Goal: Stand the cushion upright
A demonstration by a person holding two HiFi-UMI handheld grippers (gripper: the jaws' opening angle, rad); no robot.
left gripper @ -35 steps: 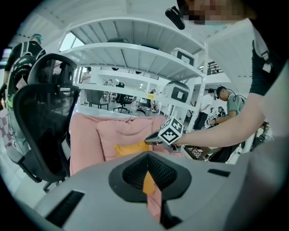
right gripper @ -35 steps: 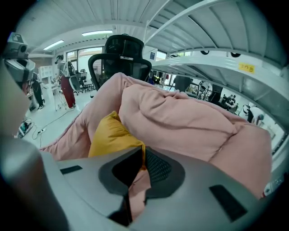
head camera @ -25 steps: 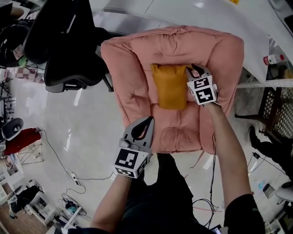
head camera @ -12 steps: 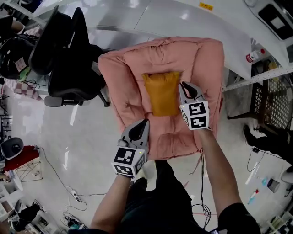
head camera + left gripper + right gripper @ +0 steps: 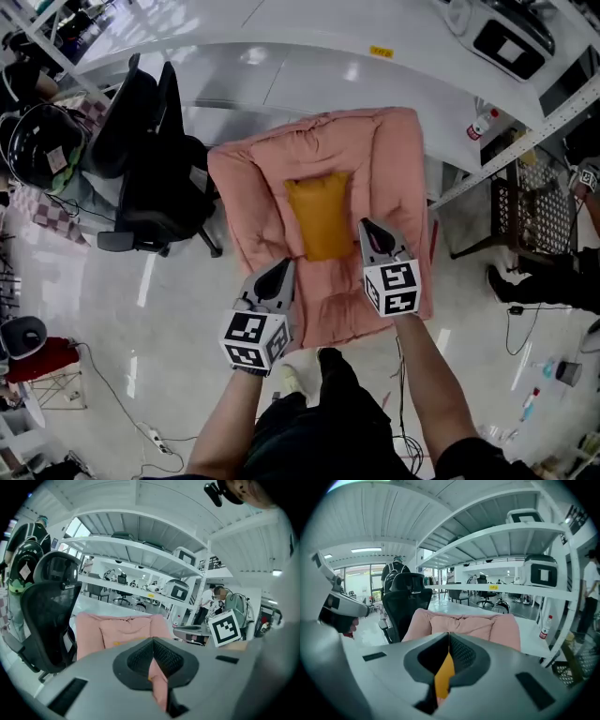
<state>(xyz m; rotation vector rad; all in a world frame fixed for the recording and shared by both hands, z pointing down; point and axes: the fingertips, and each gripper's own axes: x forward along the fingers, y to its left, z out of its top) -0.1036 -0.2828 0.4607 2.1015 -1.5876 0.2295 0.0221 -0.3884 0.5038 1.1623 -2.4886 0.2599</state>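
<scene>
An orange cushion (image 5: 322, 216) rests on the seat of a pink padded chair (image 5: 375, 150), its top end toward the backrest. I cannot tell whether it lies flat or leans. My right gripper (image 5: 368, 227) hovers just off the cushion's lower right corner, shut, with nothing between its pads. In the right gripper view a strip of the orange cushion (image 5: 444, 674) shows behind the shut right gripper (image 5: 449, 633). My left gripper (image 5: 284, 265) hangs over the seat's front left, shut and empty. In the left gripper view the pink chair (image 5: 117, 625) lies beyond the left gripper (image 5: 153, 639).
A black office chair (image 5: 150, 159) stands close on the pink chair's left. A white desk (image 5: 309, 56) runs behind it, with a bottle (image 5: 481, 122) at its right end. A wire rack (image 5: 534, 206) and a person's legs (image 5: 534, 281) are at the right. Cables lie on the floor.
Both grippers drew back from the chair and rose. The right gripper left the cushion's right edge and its jaws closed. The cushion stayed on the chair.
</scene>
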